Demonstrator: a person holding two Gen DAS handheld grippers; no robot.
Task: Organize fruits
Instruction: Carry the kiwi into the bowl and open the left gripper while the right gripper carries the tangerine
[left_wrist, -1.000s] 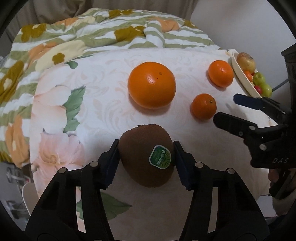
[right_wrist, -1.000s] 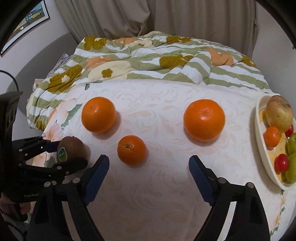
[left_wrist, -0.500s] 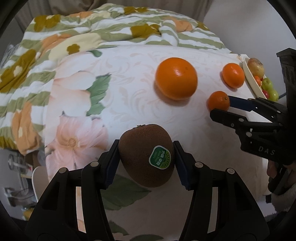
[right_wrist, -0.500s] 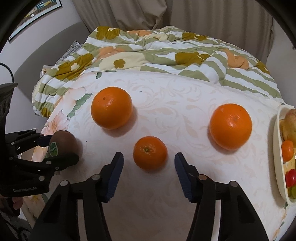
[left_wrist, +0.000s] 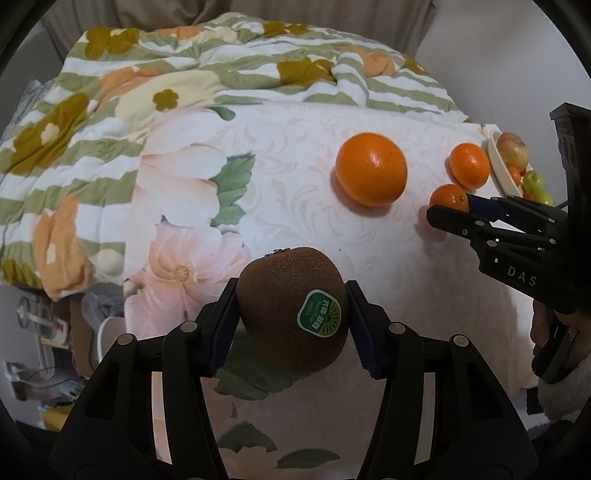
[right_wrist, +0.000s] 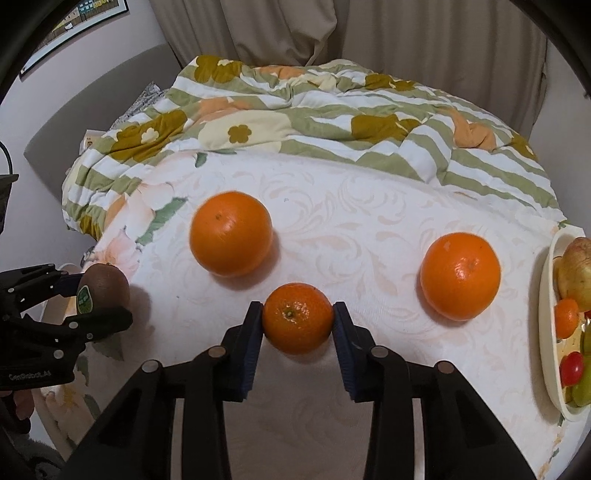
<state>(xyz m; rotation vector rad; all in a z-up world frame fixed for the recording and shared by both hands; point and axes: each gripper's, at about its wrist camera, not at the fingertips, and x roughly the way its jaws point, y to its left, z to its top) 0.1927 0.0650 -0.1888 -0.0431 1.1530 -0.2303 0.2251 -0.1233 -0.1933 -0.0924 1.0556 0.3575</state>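
Mandarin (right_wrist: 297, 318), small and orange, sits between the blue pads of the right gripper (right_wrist: 297, 325), whose jaws have just been closing and now press on both its sides as it rests on the pale cloth (right_wrist: 332, 206). Ahead of that gripper to the left lies a large orange (right_wrist: 231, 233); ahead to the right, a second orange (right_wrist: 460, 276). Far right, a cream bowl (right_wrist: 546, 332) holds mixed fruit. Well off to its left, the left gripper (left_wrist: 291, 314) clamps a brown kiwi (left_wrist: 284, 306) bearing a green sticker. Beyond everything lies a flowered, striped quilt (right_wrist: 332, 107).
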